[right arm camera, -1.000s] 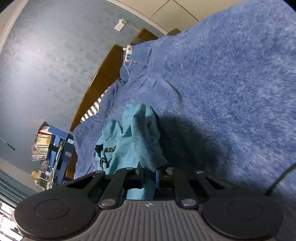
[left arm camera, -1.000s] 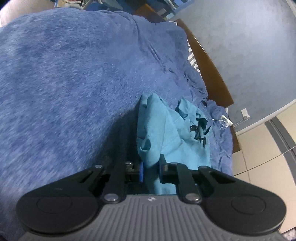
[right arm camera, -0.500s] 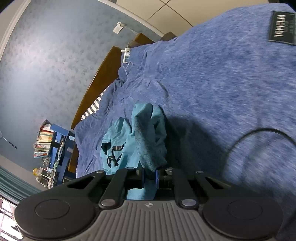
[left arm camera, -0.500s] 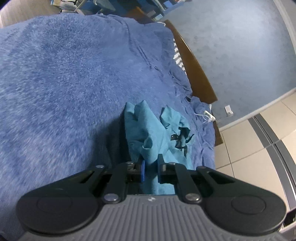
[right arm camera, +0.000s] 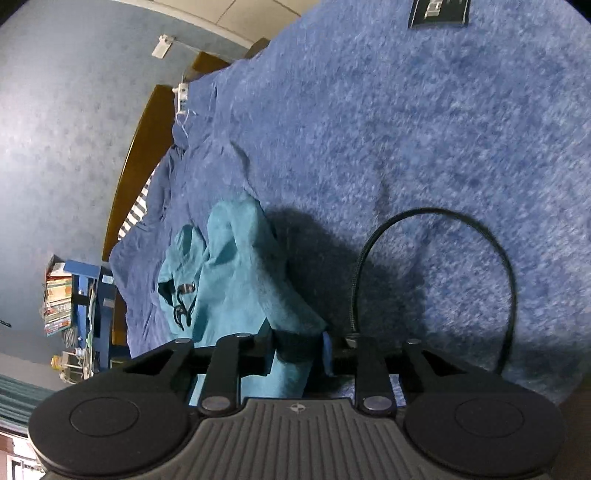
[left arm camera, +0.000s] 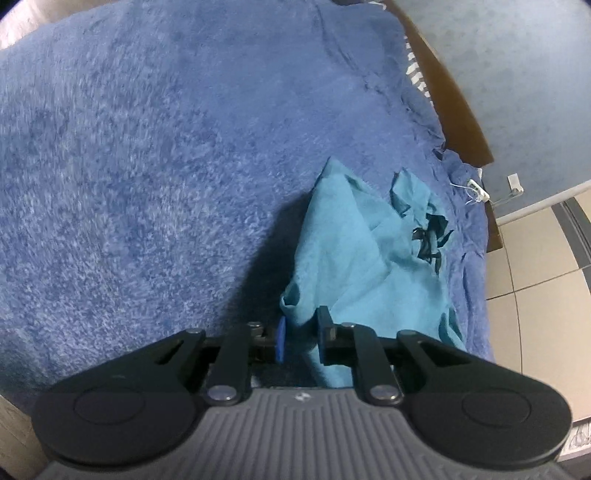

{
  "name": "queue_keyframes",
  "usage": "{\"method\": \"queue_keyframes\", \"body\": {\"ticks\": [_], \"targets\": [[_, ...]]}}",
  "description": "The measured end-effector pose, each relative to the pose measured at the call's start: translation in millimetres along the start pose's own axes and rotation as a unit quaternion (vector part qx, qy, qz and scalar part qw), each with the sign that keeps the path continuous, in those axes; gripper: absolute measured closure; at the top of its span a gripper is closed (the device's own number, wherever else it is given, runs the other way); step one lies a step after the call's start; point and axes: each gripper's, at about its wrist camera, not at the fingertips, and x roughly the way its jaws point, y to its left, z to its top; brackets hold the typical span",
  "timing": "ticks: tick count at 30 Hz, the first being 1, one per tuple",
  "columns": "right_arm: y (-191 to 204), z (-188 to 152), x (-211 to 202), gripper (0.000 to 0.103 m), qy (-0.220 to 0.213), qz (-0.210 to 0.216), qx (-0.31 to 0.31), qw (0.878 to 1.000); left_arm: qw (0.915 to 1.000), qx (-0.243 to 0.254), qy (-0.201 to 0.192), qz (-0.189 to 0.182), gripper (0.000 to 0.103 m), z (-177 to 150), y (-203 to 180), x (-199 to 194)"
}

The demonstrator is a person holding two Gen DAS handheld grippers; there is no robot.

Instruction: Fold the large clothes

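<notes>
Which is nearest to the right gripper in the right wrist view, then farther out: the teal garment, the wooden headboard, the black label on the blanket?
1. Teal garment, between the right gripper's fingers.
2. Wooden headboard, beyond it on the left.
3. Black label, at the top edge, upper right.

Blanket (left arm camera: 155, 177) pile is motion-smeared in both views, and it runs off the frame edges so can't see where the bed ends. The dark label (right arm camera: 439, 13) at the top of the right wrist view is cut by the edge and its print is too blurry to read; shelf stuff (right arm camera: 59, 299) at far left is too small to ID. Teal garment (left arm camera: 354, 258) bunches up so its shape and the black print (left arm camera: 430, 240) are mostly folded out of sight, and its lower end disappears behind the left gripper (left arm camera: 301, 338) body, same w/ the right gripper (right arm camera: 297, 349).
</notes>
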Motion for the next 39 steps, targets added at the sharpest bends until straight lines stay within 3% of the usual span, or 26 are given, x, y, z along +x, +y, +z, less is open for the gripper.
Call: {"method": "queue_keyframes", "body": {"ticks": [4, 9, 13, 17, 20, 25, 28, 33, 37, 39], "targets": [[3, 6, -20, 0.071, -0.029, -0.010, -0.011, 0.999, 0.9997, 0.017, -0.015, -0.008, 0.092, 12, -7, -24], [24, 13, -53, 0.064, -0.102, -0.019, -0.047, 0.993, 0.9973, 0.055, -0.036, -0.035, 0.092, 26, -38, -63], [50, 23, -58, 0.064, -0.120, 0.004, -0.091, 0.989, 0.9923, 0.097, -0.032, -0.069, 0.092, 44, -74, -59], [87, 32, -25, 0.065, -0.091, 0.023, -0.143, 0.985, 0.9845, 0.145, 0.007, -0.099, 0.092, 73, -120, -14], [118, 32, 14, 0.066, -0.056, 0.024, -0.183, 0.981, 0.9769, 0.169, 0.057, -0.118, 0.092, 73, -151, 38], [162, 26, 88, 0.066, -0.001, 0.005, -0.248, 0.969, 0.9614, 0.214, 0.131, -0.114, 0.092, 68, -195, 134], [178, 25, 136, 0.066, 0.033, -0.029, -0.278, 0.960, 0.9568, 0.223, 0.157, -0.100, 0.092, 69, -208, 185], [174, 27, 202, 0.071, 0.067, -0.086, -0.305, 0.946, 0.9567, 0.237, 0.165, -0.037, 0.092, 75, -211, 255], [165, 36, 231, 0.073, 0.075, -0.094, -0.307, 0.944, 0.9594, 0.225, 0.170, -0.009, 0.092, 86, -197, 289], [166, 42, 237, 0.073, 0.080, -0.089, -0.303, 0.946, 0.9613, 0.213, 0.174, -0.013, 0.092, 91, -189, 299]]}}
